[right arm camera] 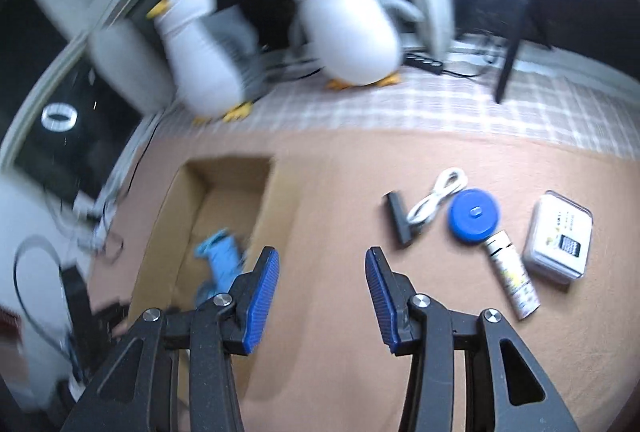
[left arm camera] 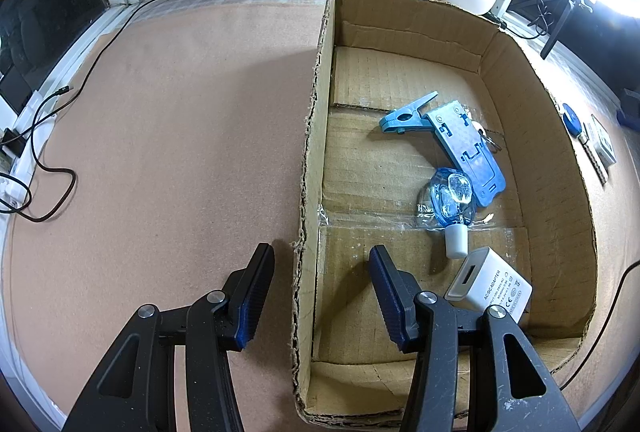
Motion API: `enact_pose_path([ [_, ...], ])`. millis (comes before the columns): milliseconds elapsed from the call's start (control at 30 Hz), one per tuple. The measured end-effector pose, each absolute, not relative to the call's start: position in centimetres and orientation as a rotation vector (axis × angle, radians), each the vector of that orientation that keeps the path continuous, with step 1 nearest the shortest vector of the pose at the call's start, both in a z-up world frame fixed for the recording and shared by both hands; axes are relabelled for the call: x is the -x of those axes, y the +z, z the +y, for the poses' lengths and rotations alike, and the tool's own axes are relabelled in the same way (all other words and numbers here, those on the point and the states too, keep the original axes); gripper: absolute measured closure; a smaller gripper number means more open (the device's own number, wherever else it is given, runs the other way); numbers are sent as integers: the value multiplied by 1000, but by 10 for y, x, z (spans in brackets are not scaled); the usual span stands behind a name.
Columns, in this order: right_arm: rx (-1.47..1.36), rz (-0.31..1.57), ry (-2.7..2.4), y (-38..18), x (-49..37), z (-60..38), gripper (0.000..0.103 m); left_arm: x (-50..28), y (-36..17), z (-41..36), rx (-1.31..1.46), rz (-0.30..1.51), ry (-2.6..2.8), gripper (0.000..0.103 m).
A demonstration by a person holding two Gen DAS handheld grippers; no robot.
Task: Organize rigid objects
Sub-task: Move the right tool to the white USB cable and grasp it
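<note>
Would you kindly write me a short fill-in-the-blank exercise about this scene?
1. The adapter in the cardboard box is ___ in colour.
2. ___ plush penguins stand by the window.
3. The round disc outside the box is ___.
4. The right gripper holds ___.
Missing words: white; two; blue; nothing.
</note>
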State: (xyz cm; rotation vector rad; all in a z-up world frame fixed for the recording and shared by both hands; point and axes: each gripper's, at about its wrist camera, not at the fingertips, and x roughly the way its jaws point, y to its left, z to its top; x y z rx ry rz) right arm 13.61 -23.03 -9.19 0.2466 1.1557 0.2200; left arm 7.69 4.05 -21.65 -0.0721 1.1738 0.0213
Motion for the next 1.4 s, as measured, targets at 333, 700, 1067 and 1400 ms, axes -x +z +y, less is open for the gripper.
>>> enact_pose_path([
  [333, -333, 1185, -5, -134, -197, -294, 87, -77, -218, 41, 77, 1177, 20, 49],
  [700, -222, 1302, -133, -185, -240, -318, 87, -81, -219, 45, 88, 1189, 15, 49],
  [1067, -214, 1330, 77, -188, -245, -260, 87, -82, -219, 45, 89, 1189, 13, 49],
  [1400, -148, 1304, 105, -168, -219, -248, 83, -84, -220, 45, 93, 1186, 10, 49],
])
